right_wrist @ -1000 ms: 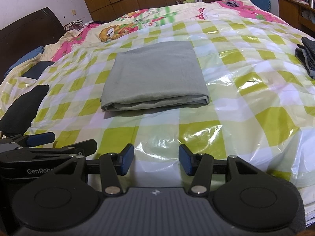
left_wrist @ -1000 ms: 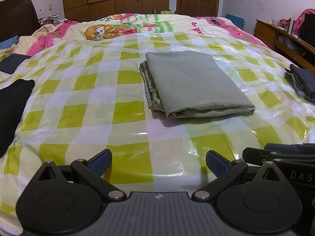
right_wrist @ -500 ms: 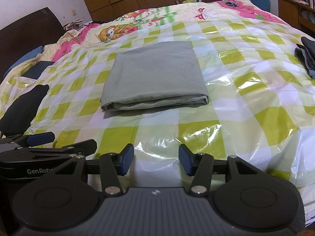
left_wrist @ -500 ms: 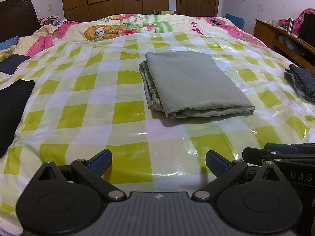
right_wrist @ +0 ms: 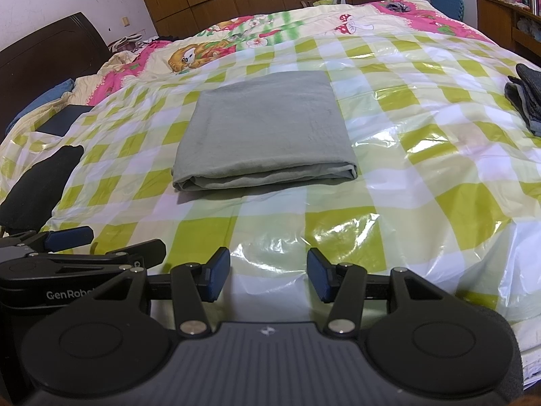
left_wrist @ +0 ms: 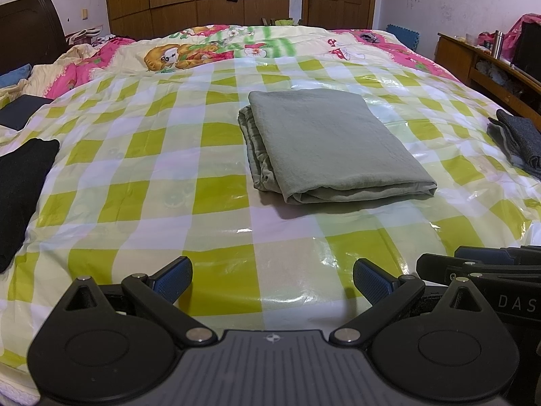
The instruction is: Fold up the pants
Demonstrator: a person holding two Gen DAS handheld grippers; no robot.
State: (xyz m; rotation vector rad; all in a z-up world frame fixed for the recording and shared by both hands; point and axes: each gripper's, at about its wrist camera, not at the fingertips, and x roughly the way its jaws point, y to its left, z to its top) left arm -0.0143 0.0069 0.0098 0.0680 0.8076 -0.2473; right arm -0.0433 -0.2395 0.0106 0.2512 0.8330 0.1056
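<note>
Left wrist view: pants' [left_wrist: 333, 142] layered side edges.

Plain sage-green folded pants [left_wrist: 338, 145] are seen on a glossy lime-green-and-white checked plastic sheet [left_wrist: 219, 199]; beyond, a pink-bordered cartoon-printed quilt [right_wrist: 257, 37], and blue-padded black gripper fingers [right_wrist: 216, 272] are shown

Right tongs [right_wrist: 268, 272] spread wide, empty, low over the near edge of the checked bed cover [right_wrist: 389, 209]. Ahead, well apart: grey-green pants [right_wrist: 263, 132] folded into a flat rectangle. Just left, side-on: left tongs [right_wrist: 98, 242]. Further left: black garment [right_wrist: 40, 186]. Far right: dark grey clothes [right_wrist: 529, 98].
</note>
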